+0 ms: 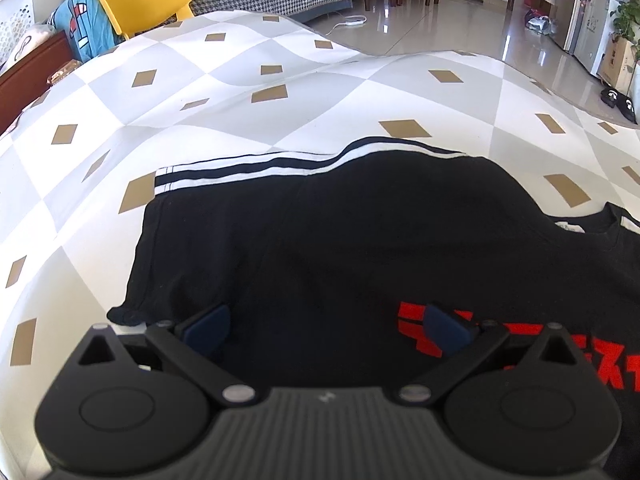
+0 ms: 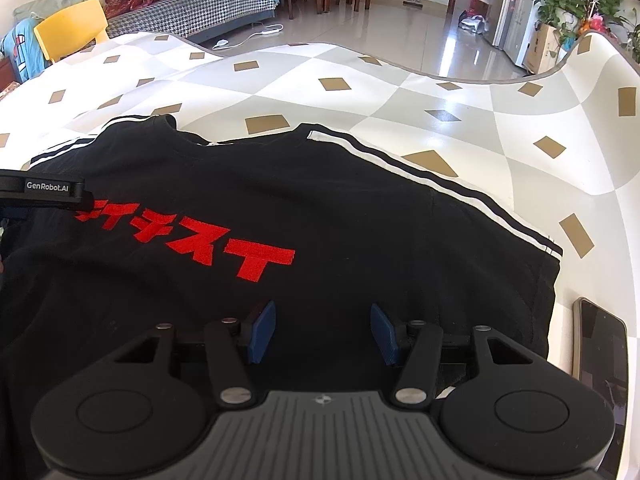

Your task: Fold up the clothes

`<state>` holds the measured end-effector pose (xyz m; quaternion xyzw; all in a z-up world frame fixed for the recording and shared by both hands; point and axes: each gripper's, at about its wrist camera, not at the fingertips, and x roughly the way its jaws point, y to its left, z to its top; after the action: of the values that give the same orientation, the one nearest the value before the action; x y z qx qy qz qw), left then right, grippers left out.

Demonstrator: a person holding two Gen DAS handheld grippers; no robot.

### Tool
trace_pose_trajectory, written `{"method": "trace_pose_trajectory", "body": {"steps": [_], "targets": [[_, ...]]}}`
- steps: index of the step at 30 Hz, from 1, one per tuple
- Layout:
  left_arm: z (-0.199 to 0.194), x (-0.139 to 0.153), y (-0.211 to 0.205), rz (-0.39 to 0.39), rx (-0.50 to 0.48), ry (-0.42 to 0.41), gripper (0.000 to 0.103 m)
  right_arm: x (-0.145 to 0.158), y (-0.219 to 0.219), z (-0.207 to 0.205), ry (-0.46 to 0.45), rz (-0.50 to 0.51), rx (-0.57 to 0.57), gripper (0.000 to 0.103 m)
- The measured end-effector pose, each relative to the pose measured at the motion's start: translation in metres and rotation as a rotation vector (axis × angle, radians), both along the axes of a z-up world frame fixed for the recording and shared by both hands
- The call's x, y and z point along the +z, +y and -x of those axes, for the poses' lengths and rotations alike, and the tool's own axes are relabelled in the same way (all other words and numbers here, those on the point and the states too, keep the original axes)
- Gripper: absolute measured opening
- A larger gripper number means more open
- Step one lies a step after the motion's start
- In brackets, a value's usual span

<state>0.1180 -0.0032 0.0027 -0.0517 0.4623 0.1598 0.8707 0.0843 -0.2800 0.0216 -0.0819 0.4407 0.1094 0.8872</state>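
A: We have the black T-shirt (image 2: 280, 216) spread flat on the checkered mat (image 2: 400, 92), chest up, with its red lettering (image 2: 208, 246) showing and the neck opening at the far edge

B: Agreed. From the left wrist we see our left gripper (image 1: 326, 326) poised over the shirt's left half, its blue pads (image 1: 210, 322) wide apart with only flat cloth showing between them

A: And our right gripper (image 2: 322, 332) sits over the shirt's lower chest, nearer us than the lettering. Its jaws stand apart too, nothing pinched; whether the tips touch the fabric we cannot tell

B: The striped sleeve (image 2: 460, 204) runs off the shirt's right shoulder, lying flat. The other striped sleeve (image 1: 256, 168) lies along the shirt's far left edge

A: Just off the shirt's right side hem, a phone (image 2: 600, 356) lies on the mat, apart from the cloth

B: Beyond the shirt's collar the mat ripples upward at its far edge. Past that, further from the shirt still, we see a yellow chair (image 2: 72, 28)
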Motion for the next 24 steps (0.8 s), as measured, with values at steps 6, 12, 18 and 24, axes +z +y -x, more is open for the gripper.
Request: {"method": "trace_pose_trajectory", "body": {"steps": [6, 12, 18, 24], "targets": [[-0.003, -0.001, 0.002, 0.000, 0.002, -0.011, 0.103, 0.000, 0.001, 0.000, -0.003, 0.001, -0.002, 0.053], [-0.009, -0.004, 0.008, 0.000, 0.022, -0.027, 0.103, 0.000, 0.002, -0.001, -0.004, -0.002, -0.006, 0.053], [-0.017, -0.005, 0.014, -0.029, 0.016, -0.037, 0.103, 0.000, 0.004, -0.002, -0.005, -0.006, -0.010, 0.053], [-0.024, -0.005, 0.017, -0.075, 0.018, -0.049, 0.103, 0.000, 0.005, -0.001, -0.009, -0.008, -0.014, 0.053]]}}
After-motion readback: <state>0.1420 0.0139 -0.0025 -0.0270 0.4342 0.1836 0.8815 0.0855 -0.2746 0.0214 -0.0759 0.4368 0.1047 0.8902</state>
